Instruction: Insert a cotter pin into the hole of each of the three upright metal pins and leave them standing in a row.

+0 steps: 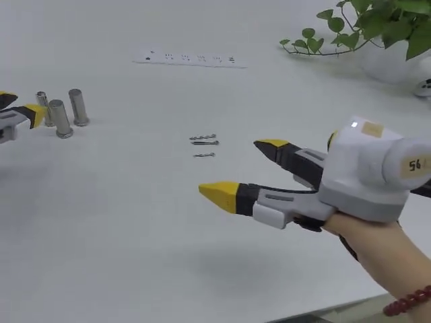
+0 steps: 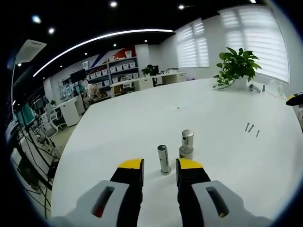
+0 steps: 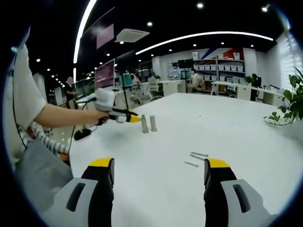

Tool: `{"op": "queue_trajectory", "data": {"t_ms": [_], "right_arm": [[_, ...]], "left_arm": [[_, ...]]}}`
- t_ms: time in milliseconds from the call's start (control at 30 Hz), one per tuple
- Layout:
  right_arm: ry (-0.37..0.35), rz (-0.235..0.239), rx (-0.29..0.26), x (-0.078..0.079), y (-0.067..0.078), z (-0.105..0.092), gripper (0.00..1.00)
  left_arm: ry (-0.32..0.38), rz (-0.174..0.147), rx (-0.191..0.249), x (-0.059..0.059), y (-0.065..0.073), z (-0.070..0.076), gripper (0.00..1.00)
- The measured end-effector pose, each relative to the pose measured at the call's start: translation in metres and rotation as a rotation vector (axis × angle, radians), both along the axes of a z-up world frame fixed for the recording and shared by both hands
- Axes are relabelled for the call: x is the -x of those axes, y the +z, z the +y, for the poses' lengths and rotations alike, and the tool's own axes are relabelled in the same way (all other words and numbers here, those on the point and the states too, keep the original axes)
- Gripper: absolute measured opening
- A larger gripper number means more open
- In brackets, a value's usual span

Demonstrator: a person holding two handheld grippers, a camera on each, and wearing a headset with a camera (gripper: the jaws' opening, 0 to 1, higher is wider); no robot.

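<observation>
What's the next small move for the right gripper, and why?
Probably ease the right gripper forward and down onto the nearest cotter pin and close. Its jaws are wide open and empty, all three cotter pins lie loose on the table ahead, and the left gripper sits beside the upright metal pins.

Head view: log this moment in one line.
left tool open, by metal pins | right tool open, near cotter pins | none inserted

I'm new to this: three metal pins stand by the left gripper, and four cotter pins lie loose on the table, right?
Not quite. The head view shows three cotter pins lying loose on the table, not four. The three metal pins do stand by the left gripper.
</observation>
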State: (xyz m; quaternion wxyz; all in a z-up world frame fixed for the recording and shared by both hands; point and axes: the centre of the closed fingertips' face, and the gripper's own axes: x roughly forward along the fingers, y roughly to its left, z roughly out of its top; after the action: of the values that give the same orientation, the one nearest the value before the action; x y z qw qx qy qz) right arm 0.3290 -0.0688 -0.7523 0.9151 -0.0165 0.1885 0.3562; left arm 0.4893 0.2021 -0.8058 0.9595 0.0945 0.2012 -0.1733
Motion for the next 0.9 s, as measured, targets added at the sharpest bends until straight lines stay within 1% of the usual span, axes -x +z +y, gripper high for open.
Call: {"op": "queue_trajectory", "data": {"t_ms": [67, 167, 300, 367, 467, 533, 567, 700, 900], "right_arm": [[-0.006, 0.002, -0.002, -0.002, -0.001, -0.001, 0.79], [-0.011, 0.005, 0.000, -0.004, -0.002, -0.002, 0.78], [-0.018, 0.011, 0.004, -0.006, -0.004, -0.003, 0.78], [-0.021, 0.013, 0.003, -0.007, -0.005, -0.004, 0.78], [-0.032, 0.012, 0.003, -0.009, -0.005, -0.006, 0.77], [-0.036, 0.008, 0.007, -0.010, -0.005, -0.006, 0.77], [-0.037, 0.008, 0.007, -0.011, -0.005, -0.006, 0.77], [-0.038, 0.012, 0.011, -0.012, -0.008, -0.007, 0.76], [-0.040, 0.013, 0.018, -0.013, -0.009, -0.007, 0.76]], "left_arm": [[-0.006, 0.001, -0.010, -0.003, -0.003, -0.001, 0.24], [-0.002, 0.012, -0.017, -0.009, -0.008, -0.002, 0.23], [-0.007, 0.009, -0.012, -0.015, -0.011, -0.003, 0.21], [-0.014, 0.006, -0.014, -0.016, -0.011, -0.005, 0.19], [-0.024, 0.011, -0.010, -0.016, -0.012, -0.007, 0.17], [-0.029, 0.013, 0.008, -0.016, -0.012, -0.008, 0.16], [-0.032, 0.013, 0.009, -0.016, -0.012, -0.009, 0.15], [-0.043, 0.016, 0.019, -0.014, -0.012, -0.013, 0.08], [-0.046, 0.021, 0.036, -0.013, -0.011, -0.014, 0.08]]}}
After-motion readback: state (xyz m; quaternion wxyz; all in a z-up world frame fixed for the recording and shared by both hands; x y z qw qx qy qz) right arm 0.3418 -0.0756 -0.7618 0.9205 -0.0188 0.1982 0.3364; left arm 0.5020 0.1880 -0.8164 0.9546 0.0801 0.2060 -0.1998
